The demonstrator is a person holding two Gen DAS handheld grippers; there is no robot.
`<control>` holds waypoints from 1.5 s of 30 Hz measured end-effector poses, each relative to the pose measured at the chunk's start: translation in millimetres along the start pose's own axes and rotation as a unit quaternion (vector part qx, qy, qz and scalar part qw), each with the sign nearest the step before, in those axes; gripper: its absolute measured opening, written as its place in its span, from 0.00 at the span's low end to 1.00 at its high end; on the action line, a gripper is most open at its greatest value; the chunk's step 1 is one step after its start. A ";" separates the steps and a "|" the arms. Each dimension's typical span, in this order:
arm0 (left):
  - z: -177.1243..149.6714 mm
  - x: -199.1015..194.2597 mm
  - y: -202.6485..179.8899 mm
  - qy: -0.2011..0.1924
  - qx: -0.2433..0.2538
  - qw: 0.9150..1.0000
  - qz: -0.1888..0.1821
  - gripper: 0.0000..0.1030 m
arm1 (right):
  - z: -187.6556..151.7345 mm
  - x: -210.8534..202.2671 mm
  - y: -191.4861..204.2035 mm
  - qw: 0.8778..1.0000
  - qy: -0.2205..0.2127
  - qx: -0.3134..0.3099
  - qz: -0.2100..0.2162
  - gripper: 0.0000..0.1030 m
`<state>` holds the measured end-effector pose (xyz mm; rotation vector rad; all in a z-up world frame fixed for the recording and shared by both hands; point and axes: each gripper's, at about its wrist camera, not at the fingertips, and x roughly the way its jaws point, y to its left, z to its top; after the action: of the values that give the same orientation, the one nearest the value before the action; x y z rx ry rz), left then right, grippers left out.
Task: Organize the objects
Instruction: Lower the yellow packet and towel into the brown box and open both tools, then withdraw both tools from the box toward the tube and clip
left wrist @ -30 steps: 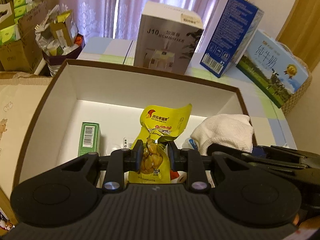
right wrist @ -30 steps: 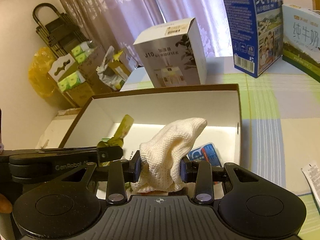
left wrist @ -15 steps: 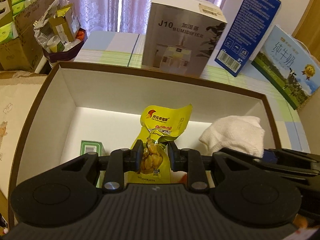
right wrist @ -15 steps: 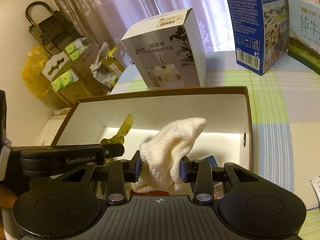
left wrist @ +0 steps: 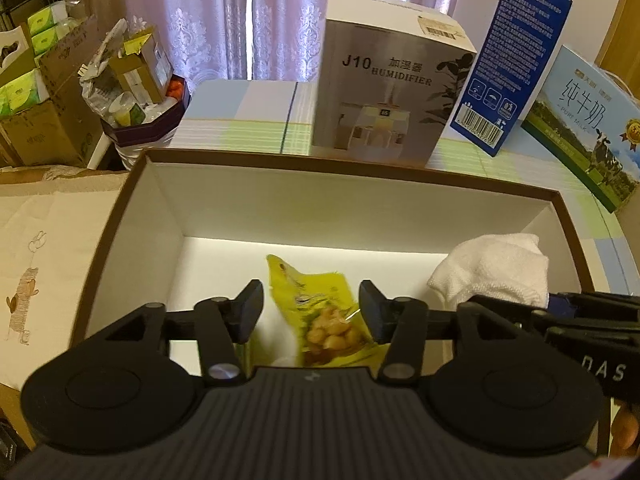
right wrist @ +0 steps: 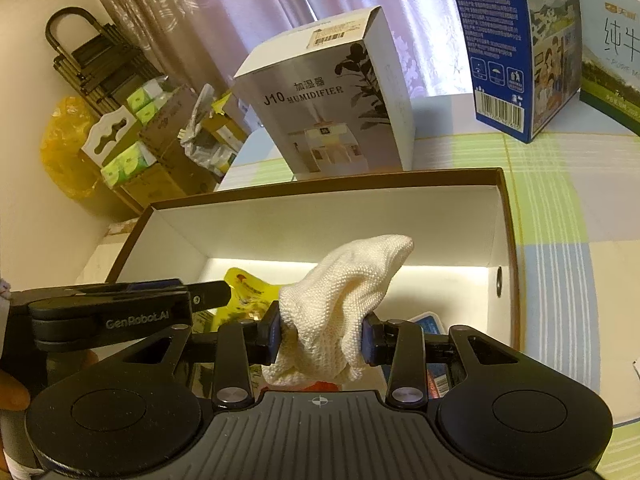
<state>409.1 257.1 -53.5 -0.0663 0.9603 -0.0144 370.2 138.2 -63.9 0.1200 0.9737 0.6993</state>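
Jaws on my left gripper (left wrist: 311, 311) gape apart over yellow plastic snack pouch (left wrist: 326, 320) in brown-rimmed white cardboard box (left wrist: 344, 174), while right gripper (right wrist: 320, 334) pinches cream knitted cloth (right wrist: 344, 300) nr box's right wall.

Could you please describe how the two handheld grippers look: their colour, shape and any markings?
Both are matte black plastic. The left gripper has a ribbed body, two round discs at its sides, silver pivot screws, and wedge-shaped fingers. Seen from the side, it carries the white lettering "GenRobot.AI". The right gripper has the same build, with blue pads on its fingers and a small crosshair mark on its body.
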 end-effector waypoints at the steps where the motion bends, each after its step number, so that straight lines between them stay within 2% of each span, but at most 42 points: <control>1: -0.2 -0.8 1.4 0.000 0.000 1.000 0.002 0.55 | 0.5 0.2 1.0 1.000 -0.003 -0.003 0.003 0.34; 2: -0.7 -2.3 3.1 0.000 0.000 1.000 0.006 0.58 | 0.9 0.0 2.6 1.000 -0.010 -0.007 0.011 0.35; 3: -1.1 -3.8 4.6 -0.001 0.001 1.000 0.009 0.59 | 1.3 -0.4 4.6 1.000 -0.021 -0.013 0.019 0.39; 4: -1.6 -5.3 5.4 -0.002 0.002 1.000 0.013 0.62 | 2.1 -0.3 7.5 0.999 -0.030 -0.021 0.015 0.48; 7: -3.2 -11.9 9.5 -0.007 0.002 1.000 0.020 0.70 | 2.1 -3.9 18.2 0.996 -0.060 -0.065 -0.007 0.64; 8: -4.1 -14.4 10.8 -0.009 0.002 1.000 0.021 0.73 | 1.5 -5.3 19.8 0.995 -0.067 -0.075 -0.011 0.66; 13: -11.8 -27.1 14.0 -0.014 0.006 0.999 0.030 0.83 | -2.6 -13.5 17.7 0.995 -0.068 -0.078 -0.015 0.67; 17: -19.2 -37.0 15.7 -0.013 0.008 1.000 0.027 0.86 | -10.0 -24.5 17.9 0.994 -0.059 -0.090 -0.020 0.67; 30: -40.5 -77.0 18.7 -0.024 0.003 0.999 0.025 0.87 | -33.2 -59.6 19.6 0.994 -0.048 -0.087 -0.038 0.67; 45: -89.1 -123.2 7.6 -0.026 -0.011 1.000 0.006 0.87 | -72.0 -106.3 21.7 0.997 -0.038 -0.065 -0.036 0.67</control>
<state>265.4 265.4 -4.0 -0.0802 0.9098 0.0084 263.8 76.9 -20.5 -0.0019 0.8528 0.6856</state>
